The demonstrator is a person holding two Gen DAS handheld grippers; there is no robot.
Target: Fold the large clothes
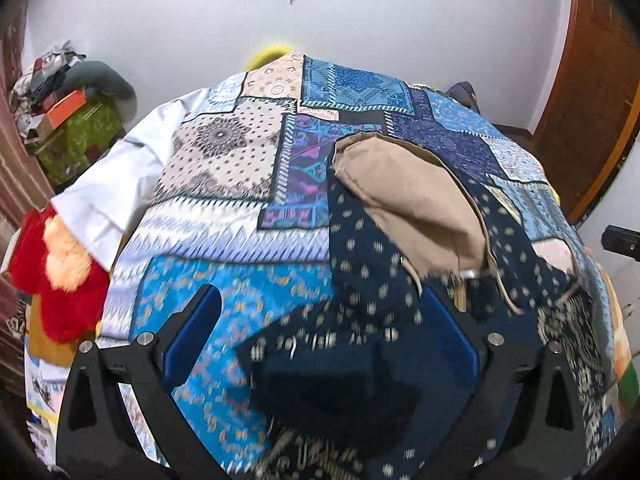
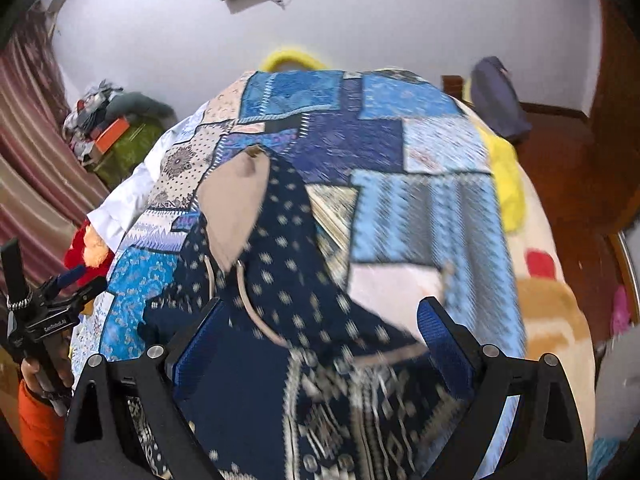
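Navy garment (image 1: pixel 360 280) between both wide-apart jaws, left gripper (image 2: pixel 60 292) visible only from right wrist.

The patchwork bedspread (image 2: pixel 420 208) lies open at the far right; a navy garment (image 2: pixel 280 280) heaps near, a red plush toy (image 1: pixel 52 280) crowds the left edge

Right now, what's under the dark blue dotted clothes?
The patchwork bedspread lies under the dark blue garment. Whatever lies beneath its middle is covered.
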